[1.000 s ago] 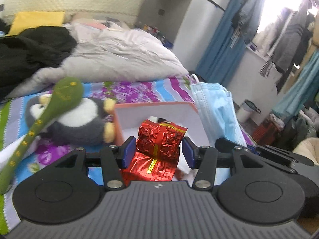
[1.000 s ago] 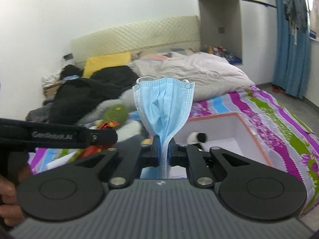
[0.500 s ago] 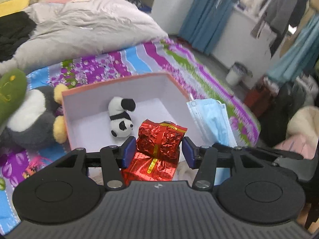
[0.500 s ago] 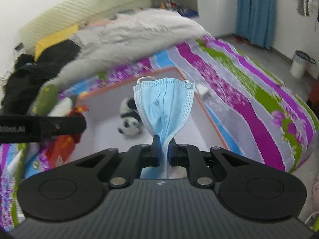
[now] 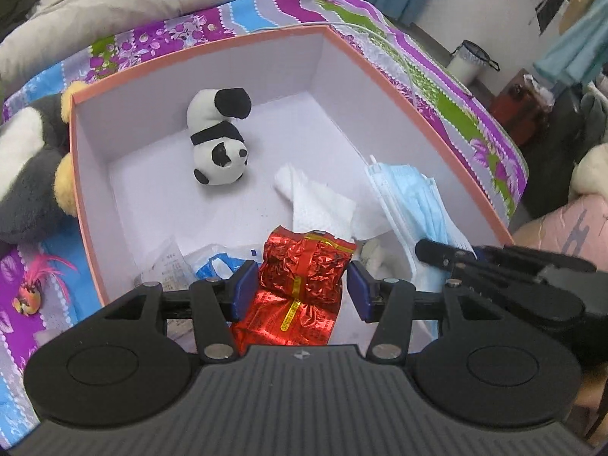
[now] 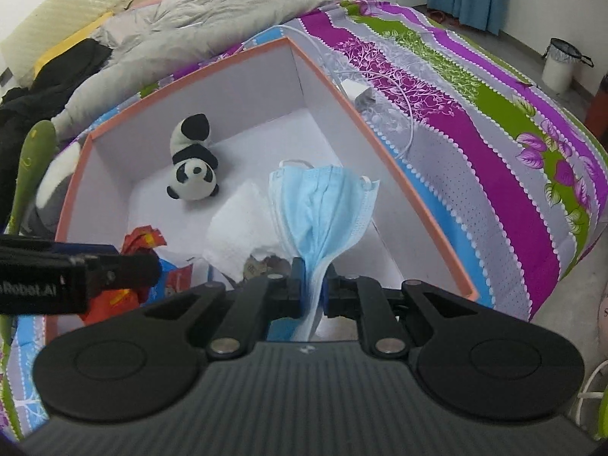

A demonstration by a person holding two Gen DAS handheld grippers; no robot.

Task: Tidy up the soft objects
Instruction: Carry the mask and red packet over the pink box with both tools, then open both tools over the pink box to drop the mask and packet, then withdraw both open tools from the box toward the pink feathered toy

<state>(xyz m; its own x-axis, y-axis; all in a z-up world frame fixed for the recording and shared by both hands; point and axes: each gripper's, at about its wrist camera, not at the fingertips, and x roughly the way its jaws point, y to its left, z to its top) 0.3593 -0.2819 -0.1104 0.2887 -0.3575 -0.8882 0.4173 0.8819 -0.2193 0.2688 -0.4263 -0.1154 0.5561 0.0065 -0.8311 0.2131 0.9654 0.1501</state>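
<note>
My left gripper (image 5: 300,288) is shut on a crinkled red foil packet (image 5: 304,266) and holds it over the near side of the pink-rimmed white box (image 5: 380,72). My right gripper (image 6: 312,285) is shut on a blue face mask (image 6: 319,205) and holds it over the same box (image 6: 357,110). The mask also shows at the right of the left wrist view (image 5: 414,209). In the box lie a small panda plush (image 5: 218,144), a white tissue (image 5: 319,201) and a blue-and-white plastic packet (image 5: 212,262).
The box stands on a striped purple, green and blue bedspread (image 6: 475,114). A large penguin plush (image 5: 26,174) lies left of the box. A white cable and charger (image 6: 361,93) lie behind the box. A grey duvet (image 6: 228,3) lies further back.
Both grippers have moved forward and tilted down over the box, each still holding its object. The box's inside now fills both views.
</note>
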